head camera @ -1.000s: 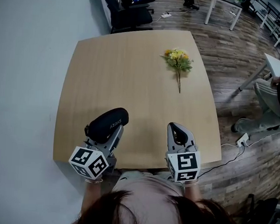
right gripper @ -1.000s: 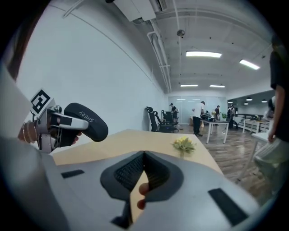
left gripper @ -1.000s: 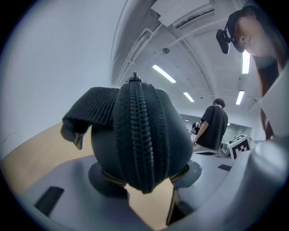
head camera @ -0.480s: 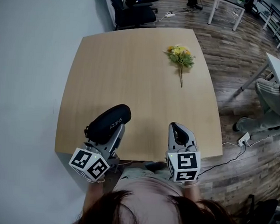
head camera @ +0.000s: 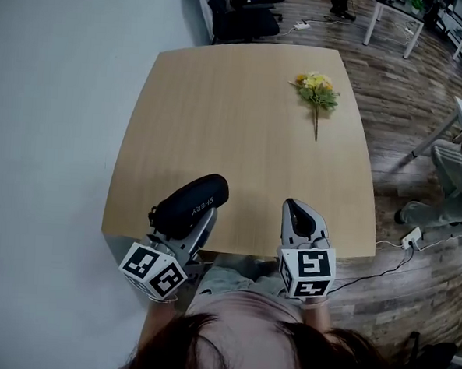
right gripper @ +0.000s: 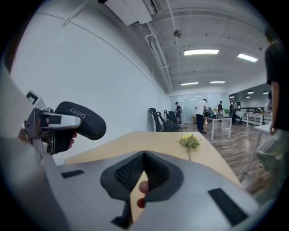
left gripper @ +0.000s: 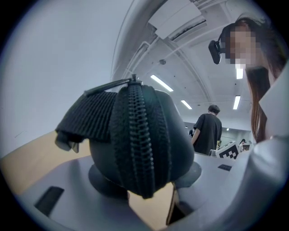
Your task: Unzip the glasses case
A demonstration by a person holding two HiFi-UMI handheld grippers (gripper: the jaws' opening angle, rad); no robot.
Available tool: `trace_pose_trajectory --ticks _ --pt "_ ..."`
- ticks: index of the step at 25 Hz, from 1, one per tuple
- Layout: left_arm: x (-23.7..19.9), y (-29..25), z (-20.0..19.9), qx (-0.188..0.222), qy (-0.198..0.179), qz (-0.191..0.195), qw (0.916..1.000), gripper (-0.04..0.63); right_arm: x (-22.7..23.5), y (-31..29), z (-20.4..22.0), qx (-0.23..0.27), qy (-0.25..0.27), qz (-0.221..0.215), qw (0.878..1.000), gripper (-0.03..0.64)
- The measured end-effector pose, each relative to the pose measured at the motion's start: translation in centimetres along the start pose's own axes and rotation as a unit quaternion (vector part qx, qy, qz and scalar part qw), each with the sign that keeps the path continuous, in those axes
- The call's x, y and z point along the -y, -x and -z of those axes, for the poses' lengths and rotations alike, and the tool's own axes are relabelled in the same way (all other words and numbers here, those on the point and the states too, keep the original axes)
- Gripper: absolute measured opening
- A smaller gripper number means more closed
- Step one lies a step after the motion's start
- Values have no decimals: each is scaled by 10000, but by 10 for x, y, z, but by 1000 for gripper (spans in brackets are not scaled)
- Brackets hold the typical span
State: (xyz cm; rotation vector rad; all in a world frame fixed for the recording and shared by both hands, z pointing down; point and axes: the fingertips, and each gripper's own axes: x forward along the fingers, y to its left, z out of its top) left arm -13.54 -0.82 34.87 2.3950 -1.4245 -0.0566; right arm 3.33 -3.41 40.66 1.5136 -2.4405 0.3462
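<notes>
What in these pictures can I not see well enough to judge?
- Zipper: the left gripper view shows only one end; the rest curves away behind the case. In the head view it cannot be made out.
- Left gripper pads: in the head view, the case covers them.
- Flowers: too small in the head view and right gripper view to tell the kind.

light: bright, ceiling strips point(right gripper: 201, 52) | shadows: soft | edges: fisheye-warped, dark

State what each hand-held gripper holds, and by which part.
Left hand-held gripper: the black oval zipped fabric glasses case, clamped at its near end, a jaw on each side of the zip. Right hand-held gripper: nothing, jaws closed.
</notes>
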Motion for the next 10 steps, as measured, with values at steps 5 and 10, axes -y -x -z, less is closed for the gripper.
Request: trace_pose_trajectory --ticks 5,10 --pt "0 9 -3 -18 -15 -98 9999 222 -6 1 -1 42 -71 -78 9999 15" --pt "1 8 -7 -116 -58 -112 9999 222 -6 5 -5 70 -147 -63 9998 15"
